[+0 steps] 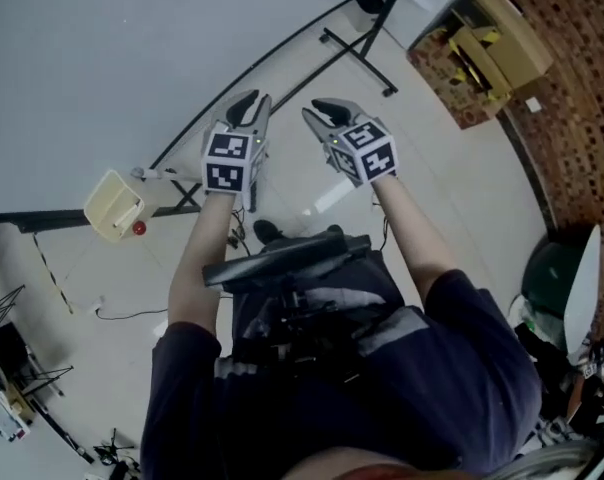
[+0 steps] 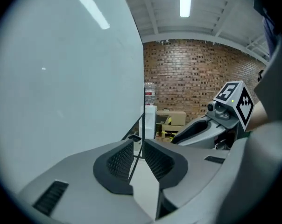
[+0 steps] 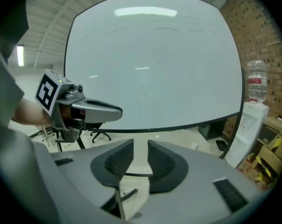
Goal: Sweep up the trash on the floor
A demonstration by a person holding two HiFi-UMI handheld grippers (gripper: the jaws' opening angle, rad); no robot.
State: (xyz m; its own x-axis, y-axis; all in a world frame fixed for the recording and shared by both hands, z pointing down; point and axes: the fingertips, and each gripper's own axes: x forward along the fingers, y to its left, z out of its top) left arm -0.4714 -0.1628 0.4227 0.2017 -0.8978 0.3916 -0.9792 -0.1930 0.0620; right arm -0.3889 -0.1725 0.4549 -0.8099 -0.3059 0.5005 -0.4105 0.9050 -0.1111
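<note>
Both grippers are raised in front of the person, side by side, and point toward a big whiteboard point(image 1: 102, 58). My left gripper point(image 1: 252, 103) is open by a narrow gap with nothing between its pads point(image 2: 120, 160); through the gap only the whiteboard's dark edge shows. My right gripper point(image 1: 324, 110) is open too, its pads point(image 3: 117, 160) bare, with pale floor point(image 3: 178, 134) beyond. Each gripper view shows the other gripper beside it. A cream box-like thing point(image 1: 115, 206) with a small red object point(image 1: 139, 228) lies on the floor at the left. I make out no broom or loose trash.
The whiteboard's black stand feet point(image 1: 357, 53) spread over the floor ahead. Cardboard boxes point(image 1: 492, 48) and a water dispenser point(image 3: 253, 111) stand by the brick wall point(image 2: 192, 78). A green bin point(image 1: 552, 273) is at the right. Tripods and cables point(image 1: 22, 388) crowd the lower left.
</note>
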